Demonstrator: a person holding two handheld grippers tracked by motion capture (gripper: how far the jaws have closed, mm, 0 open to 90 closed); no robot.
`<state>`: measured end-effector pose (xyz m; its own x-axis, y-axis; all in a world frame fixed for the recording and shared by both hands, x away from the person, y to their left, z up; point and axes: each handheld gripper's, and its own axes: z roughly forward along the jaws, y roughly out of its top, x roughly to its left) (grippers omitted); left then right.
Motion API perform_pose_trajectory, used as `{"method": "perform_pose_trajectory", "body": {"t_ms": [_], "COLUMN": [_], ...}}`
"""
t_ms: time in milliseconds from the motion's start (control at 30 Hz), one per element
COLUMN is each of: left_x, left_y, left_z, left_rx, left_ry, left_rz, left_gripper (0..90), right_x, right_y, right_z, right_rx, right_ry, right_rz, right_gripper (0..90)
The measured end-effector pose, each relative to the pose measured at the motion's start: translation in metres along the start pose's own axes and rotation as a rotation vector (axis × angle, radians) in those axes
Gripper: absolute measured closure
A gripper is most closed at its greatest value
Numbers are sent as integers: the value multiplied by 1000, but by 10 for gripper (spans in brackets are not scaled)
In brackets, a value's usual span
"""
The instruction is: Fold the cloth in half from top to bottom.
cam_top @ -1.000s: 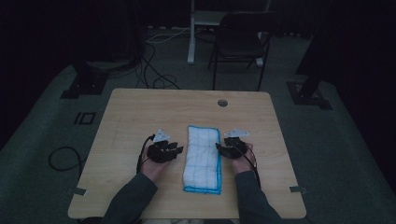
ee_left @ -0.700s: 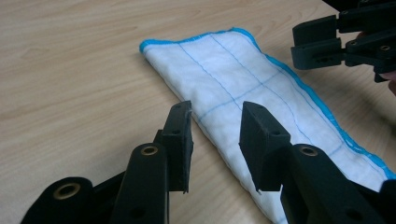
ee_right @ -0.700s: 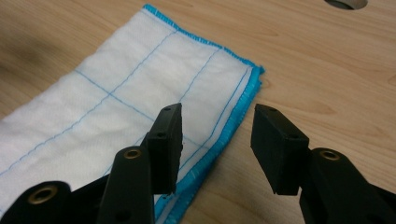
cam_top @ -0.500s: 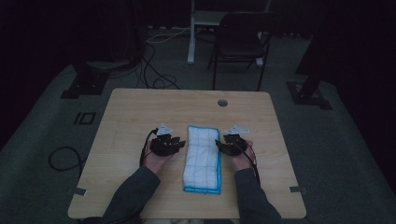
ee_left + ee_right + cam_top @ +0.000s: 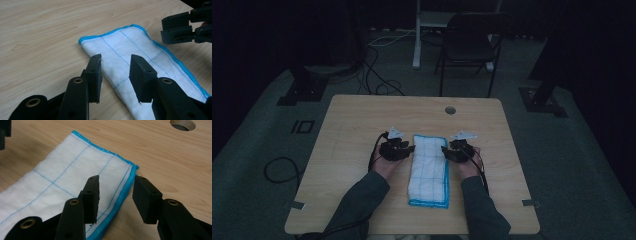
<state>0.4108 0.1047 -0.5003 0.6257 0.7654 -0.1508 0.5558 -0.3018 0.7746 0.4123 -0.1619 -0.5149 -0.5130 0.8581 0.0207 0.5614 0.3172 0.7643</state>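
1. A folded white cloth with thin blue grid lines and a bright blue stitched border (image 5: 429, 170) lies flat on the pale wood-grain table (image 5: 347, 130), running lengthwise from the person's edge toward the middle of the tabletop.

2. The person sits at the near edge, grey sleeves (image 5: 357, 200) coming in from below, with a black two-jaw gripper in each hand, one on either side of the cloth's far end.

3. The left gripper (image 5: 411, 148) sits at the cloth's left long edge near the far corner. In the left gripper view (image 5: 115, 72) its jaws stand apart, straddling that folded edge: one jaw is over bare wood just beside the cloth, the other over the white fabric. I cannot see the pads pressing on anything.

4. The right gripper (image 5: 444, 150) sits at the opposite long edge, near the far right corner. In the right gripper view (image 5: 116, 195) its jaws have just been closing a little but there is clear space between them; the blue border runs up through the gap, one jaw above the white fabric and the other above the table just outside the hem. The cloth is between them, not pinched.

5. The left gripper's view also catches the right gripper's black jaws at its upper right, just beyond the cloth's far edge.

6. A round cable hole (image 5: 450, 110) is cut into the table beyond the cloth, well apart from both hands.

7. Behind the table, a dark folding chair (image 5: 469, 45) stands on the grey floor in a dim room.
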Motion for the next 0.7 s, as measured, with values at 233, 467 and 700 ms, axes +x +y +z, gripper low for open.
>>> {"method": "perform_pose_trajectory", "body": {"t_ms": [233, 467, 700], "left_x": [7, 14, 20], "left_y": [3, 7, 5], "left_z": [17, 34, 48], "left_rx": [35, 65, 88], "left_ry": [27, 53, 103], "left_rz": [-20, -23, -31], "left_gripper": [617, 612, 588], "right_x": [-5, -8, -12], "right_y": [2, 1, 5], "right_z": [6, 13, 22], "right_rx": [5, 11, 22], "right_ry": [1, 2, 26], "right_rz": [21, 41, 68], "right_gripper": [574, 574, 571]}}
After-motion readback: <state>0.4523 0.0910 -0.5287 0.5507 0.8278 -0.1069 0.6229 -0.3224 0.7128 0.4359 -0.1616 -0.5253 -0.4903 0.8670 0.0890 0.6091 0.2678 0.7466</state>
